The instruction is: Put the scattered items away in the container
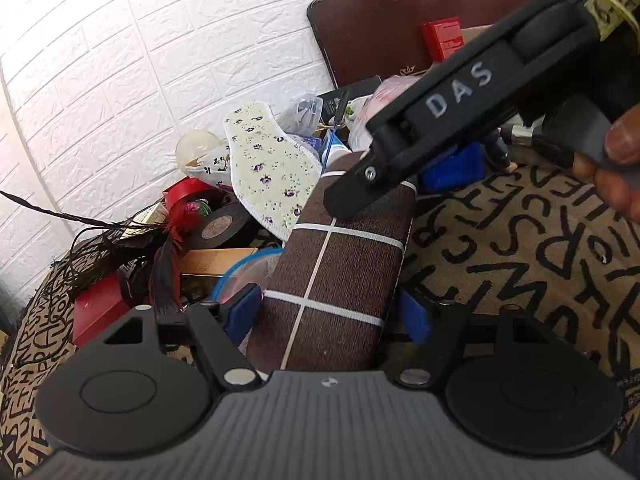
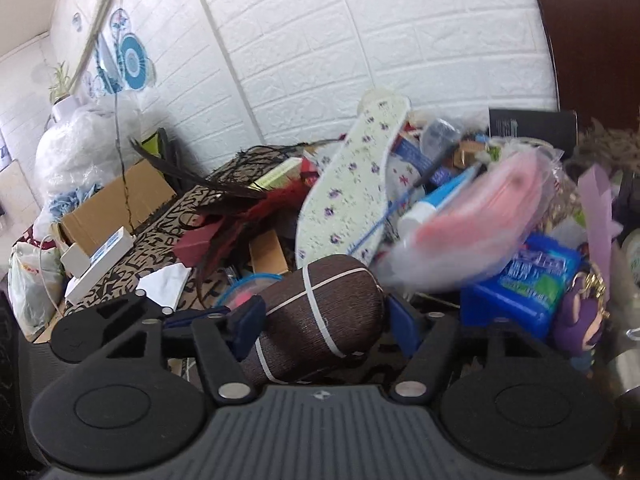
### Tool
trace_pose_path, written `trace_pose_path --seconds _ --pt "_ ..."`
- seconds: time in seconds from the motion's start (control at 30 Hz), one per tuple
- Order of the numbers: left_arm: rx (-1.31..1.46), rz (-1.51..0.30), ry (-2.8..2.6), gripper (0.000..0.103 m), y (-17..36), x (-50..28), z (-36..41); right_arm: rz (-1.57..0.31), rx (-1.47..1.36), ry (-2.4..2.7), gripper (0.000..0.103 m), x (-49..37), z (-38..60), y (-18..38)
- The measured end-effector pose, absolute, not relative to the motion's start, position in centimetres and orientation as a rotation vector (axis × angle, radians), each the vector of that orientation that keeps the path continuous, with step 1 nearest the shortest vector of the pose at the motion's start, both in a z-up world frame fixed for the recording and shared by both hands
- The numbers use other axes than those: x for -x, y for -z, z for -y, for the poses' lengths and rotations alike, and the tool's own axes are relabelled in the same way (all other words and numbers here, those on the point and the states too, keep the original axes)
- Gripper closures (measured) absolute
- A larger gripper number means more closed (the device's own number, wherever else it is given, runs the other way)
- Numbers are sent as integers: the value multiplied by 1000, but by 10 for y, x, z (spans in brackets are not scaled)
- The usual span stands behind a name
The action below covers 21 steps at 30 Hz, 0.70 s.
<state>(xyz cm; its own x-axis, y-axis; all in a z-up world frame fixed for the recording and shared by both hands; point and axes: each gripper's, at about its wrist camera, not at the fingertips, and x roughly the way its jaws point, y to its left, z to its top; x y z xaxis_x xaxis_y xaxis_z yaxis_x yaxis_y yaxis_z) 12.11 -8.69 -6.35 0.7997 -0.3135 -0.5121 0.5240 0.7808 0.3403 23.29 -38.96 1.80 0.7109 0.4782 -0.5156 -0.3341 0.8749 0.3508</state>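
I see both my grippers, left gripper (image 1: 330,312) and right gripper (image 2: 324,314), clamped on the brown roll (image 1: 340,272) with white cross-stripes; the right's body reads "DAS".

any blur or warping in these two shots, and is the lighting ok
Left wrist view: sharp and evenly lit, brown case crisp; fisheye curves the brick wall at the edges. Right wrist view: pink bag is smeared by motion blur, the insole stays readable; the wall bows too.
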Motion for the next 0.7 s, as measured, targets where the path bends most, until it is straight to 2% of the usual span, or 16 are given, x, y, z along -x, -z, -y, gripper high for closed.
trace_pose_path --seconds 0.13,0.2,0.27,0.3,0.37,0.47,0.5,0.53,0.6,0.7 --pt "-535 -464 432 24 68 -120 88 -690 -258 -437 39 -238 390 -5" --pt "-535 -464 426 14 68 -118 83 -698 -287 -449 40 -239 392 -4" --pt "-536 -467 424 13 71 -116 78 -701 -292 -458 38 -241 393 -4" --pt "-531 -468 425 12 72 -116 75 -699 -305 -455 36 -244 394 -4" --pt "-513 -477 418 11 73 -120 71 -719 -348 -469 18 -252 397 -1" --pt "-526 -473 385 1 71 -130 67 -747 -383 -555 16 -255 393 1" --pt "-537 -470 375 0 70 -132 63 -738 -353 -579 16 -252 389 -2" --pt "-540 -468 369 1 68 -134 59 -725 -328 -597 18 -248 386 -6" --pt "-538 -467 384 16 61 -136 52 -680 -301 -577 19 -237 386 -14" --pt "-566 -432 393 18 54 -134 59 -632 -271 -505 19 -225 392 -24"
